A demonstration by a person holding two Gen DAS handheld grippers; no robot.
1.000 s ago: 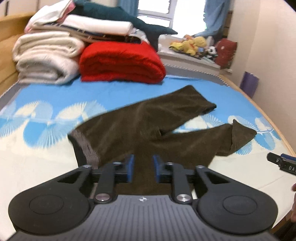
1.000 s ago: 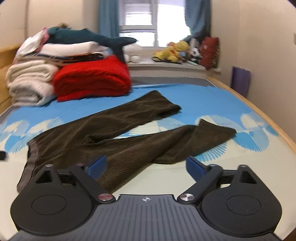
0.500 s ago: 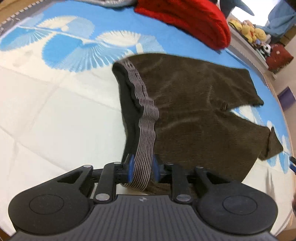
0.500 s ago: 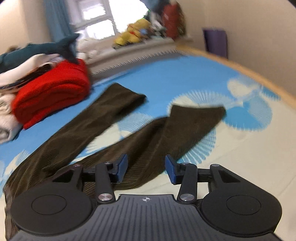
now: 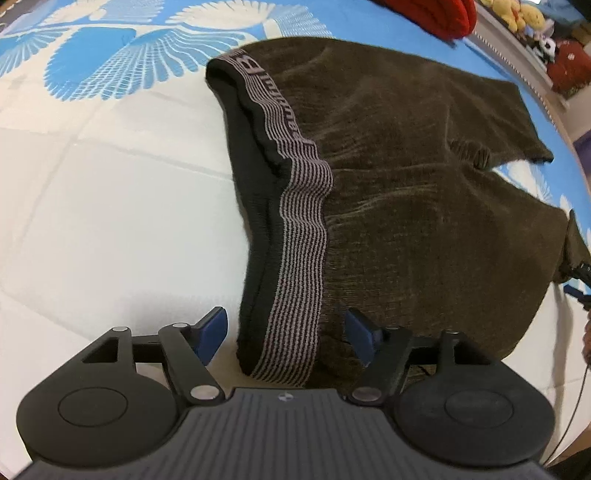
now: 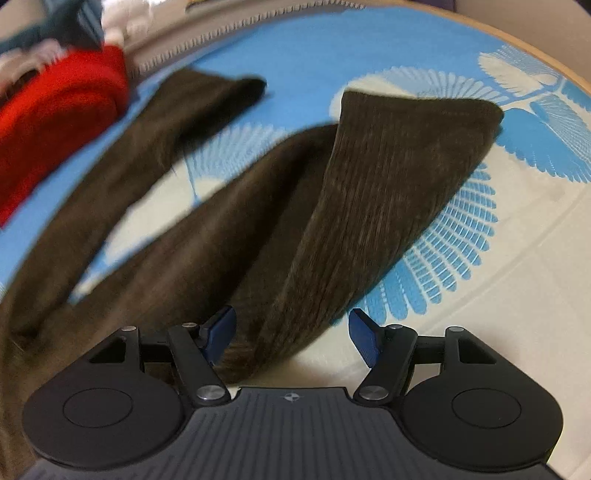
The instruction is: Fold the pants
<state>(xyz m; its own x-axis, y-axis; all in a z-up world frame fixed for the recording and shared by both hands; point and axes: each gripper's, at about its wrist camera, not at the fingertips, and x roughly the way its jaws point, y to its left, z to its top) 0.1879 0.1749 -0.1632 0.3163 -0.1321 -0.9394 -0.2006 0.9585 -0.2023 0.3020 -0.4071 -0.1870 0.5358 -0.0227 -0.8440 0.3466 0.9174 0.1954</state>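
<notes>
Dark brown corduroy pants (image 5: 406, 177) lie spread on the bed, legs apart. Their striped grey waistband (image 5: 295, 266) runs toward me in the left wrist view. My left gripper (image 5: 284, 332) hangs over the near end of that waistband, its jaws opening, the band between the blue pads (image 5: 212, 330) without being pressed. In the right wrist view the near pant leg (image 6: 369, 206) is folded over on itself and runs down between my right gripper's (image 6: 291, 338) fingers; those jaws are opening too, and neither pad squeezes the cloth.
The bedsheet (image 5: 110, 221) is white and blue with fan patterns. A red folded blanket (image 6: 51, 122) lies beyond the far pant leg (image 6: 177, 122). Stuffed toys (image 5: 517, 14) sit at the far edge. The bed's wooden rim (image 6: 535, 51) curves along the right.
Both grippers dropped close to the pants. The left, narrow around the waistband half a second ago, has spread wide. The right narrowed, then widened again over the near leg.
</notes>
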